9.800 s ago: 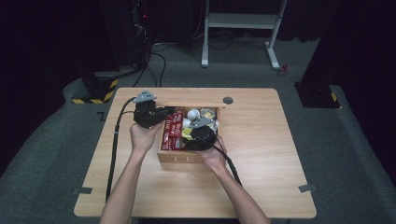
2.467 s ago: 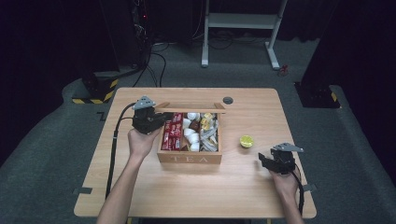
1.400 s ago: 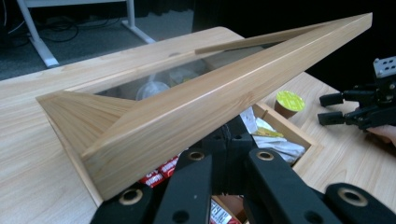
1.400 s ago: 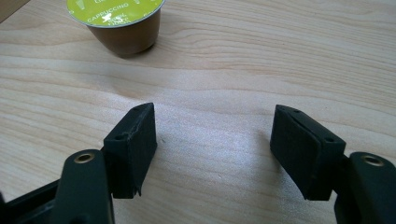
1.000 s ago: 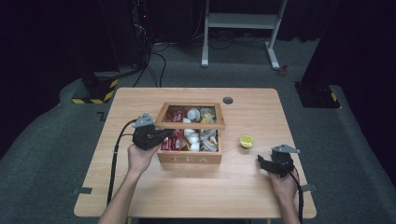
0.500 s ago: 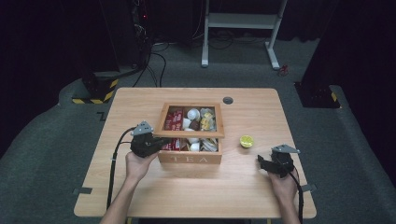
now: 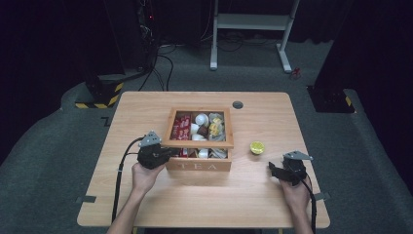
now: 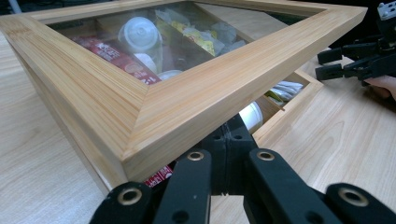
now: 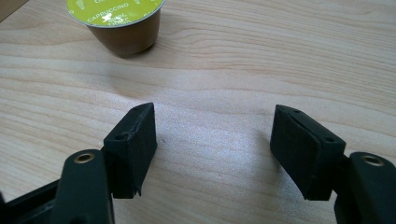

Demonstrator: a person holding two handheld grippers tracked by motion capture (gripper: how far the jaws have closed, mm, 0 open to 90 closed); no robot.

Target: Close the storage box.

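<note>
My desk (image 7: 146,204) fills the middle of the high view, its near edge cut off at the bottom. One wooden box (image 7: 198,163) marked TEA sits at its centre, and its glass-paned lid (image 7: 197,142) is tilted partway up. Through the pane I make out red packets (image 7: 182,127), white pods (image 7: 201,119) and a yellow packet, too jumbled to count. My left tongs (image 7: 168,153) sit at the lid's lower left corner; in the left gripper view the lid frame (image 8: 187,107) hides the tips, so I cannot tell whether they clench it. My right tongs (image 7: 272,169) rest released at lower right, jaws wide apart over bare wood (image 9: 215,121). One green-topped capsule (image 7: 256,147) stands right of the box, cut off at the top edge (image 9: 116,18) of the right gripper view.
</note>
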